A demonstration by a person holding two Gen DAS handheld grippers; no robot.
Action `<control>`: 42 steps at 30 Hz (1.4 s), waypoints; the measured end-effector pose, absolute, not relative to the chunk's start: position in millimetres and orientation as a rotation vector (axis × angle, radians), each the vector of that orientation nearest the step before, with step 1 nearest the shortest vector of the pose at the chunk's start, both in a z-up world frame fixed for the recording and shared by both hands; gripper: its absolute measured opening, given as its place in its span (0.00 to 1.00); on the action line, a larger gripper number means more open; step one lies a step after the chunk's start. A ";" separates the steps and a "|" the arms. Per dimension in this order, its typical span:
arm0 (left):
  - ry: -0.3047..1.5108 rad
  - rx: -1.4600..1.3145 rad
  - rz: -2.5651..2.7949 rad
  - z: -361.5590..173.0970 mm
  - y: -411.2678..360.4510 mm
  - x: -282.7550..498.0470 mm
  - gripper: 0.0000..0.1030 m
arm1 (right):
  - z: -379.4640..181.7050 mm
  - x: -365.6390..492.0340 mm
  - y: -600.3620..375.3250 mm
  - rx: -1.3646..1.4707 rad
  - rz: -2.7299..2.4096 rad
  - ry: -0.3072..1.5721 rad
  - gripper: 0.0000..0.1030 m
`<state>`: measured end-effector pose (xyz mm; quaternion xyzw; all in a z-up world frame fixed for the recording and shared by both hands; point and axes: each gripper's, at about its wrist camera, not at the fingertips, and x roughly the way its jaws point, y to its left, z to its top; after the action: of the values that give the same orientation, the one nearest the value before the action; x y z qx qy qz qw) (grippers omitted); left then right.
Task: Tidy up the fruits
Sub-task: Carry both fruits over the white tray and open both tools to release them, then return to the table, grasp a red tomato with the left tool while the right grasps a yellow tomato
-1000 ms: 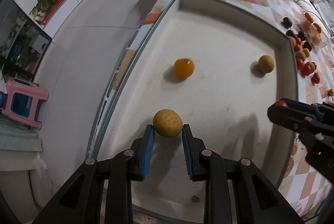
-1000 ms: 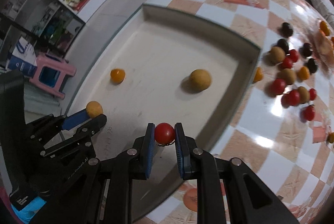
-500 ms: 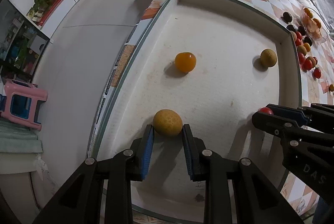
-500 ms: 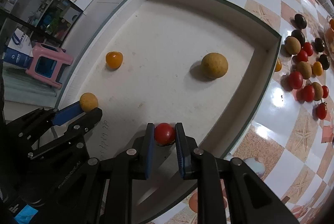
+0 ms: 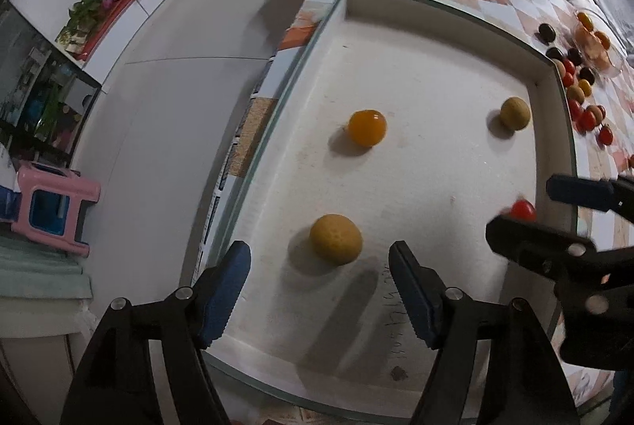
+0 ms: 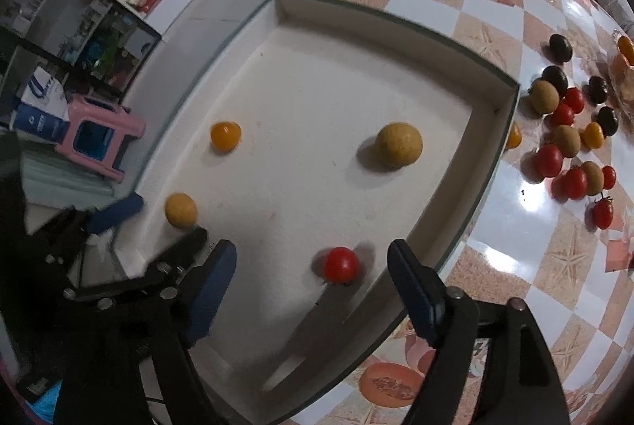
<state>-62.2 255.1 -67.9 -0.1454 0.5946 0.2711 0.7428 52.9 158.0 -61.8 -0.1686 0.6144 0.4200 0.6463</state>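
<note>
Both tools have just been opened. The left tool (image 5: 319, 296), clamped a moment ago on a tan fruit (image 5: 335, 238), is now spread wide, and that fruit is left resting on the tray floor (image 5: 436, 155) between and just ahead of the blue pads, touched by neither. The right tool (image 6: 313, 276) is likewise released: its jaws stand well apart, and the red tomato (image 6: 341, 264) it gripped half a second ago now sits on the tray floor between them, near the tray's right wall (image 6: 463, 183).

Farther in, an orange fruit (image 5: 367, 127) lies mid-tray, and a second tan fruit (image 5: 514, 113) lies near the far right wall; both are unmoved since the earlier frames.

Beyond the wall, on the checkered worktop (image 6: 495, 4), a loose cluster of red, tan, orange and dark fruits (image 6: 570, 147) is still waiting.

Two more fruits are therefore judged delivered, making four in the tray, with both tools freed for the next pick.
</note>
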 end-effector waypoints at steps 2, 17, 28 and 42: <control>1.305 -0.316 0.588 -65.5 251.2 -59.6 0.71 | -52.9 56.0 153.9 -0.364 0.948 1.380 0.84; 1.298 -0.265 0.422 -36.7 182.9 -3.1 0.71 | -32.4 116.9 50.1 -0.192 0.677 1.362 0.98; 1.265 -0.210 0.252 -19.2 116.3 57.3 0.71 | -53.0 161.0 -57.4 -0.106 0.446 1.410 0.98; 1.296 -0.234 0.224 -48.2 67.6 124.1 0.71 | -66.9 199.2 -99.1 -0.126 0.413 1.380 0.98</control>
<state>124.1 67.6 -48.2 -0.1086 0.6011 0.1038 0.7849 199.2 -99.1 -66.9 -0.0575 0.6316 0.1887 0.7497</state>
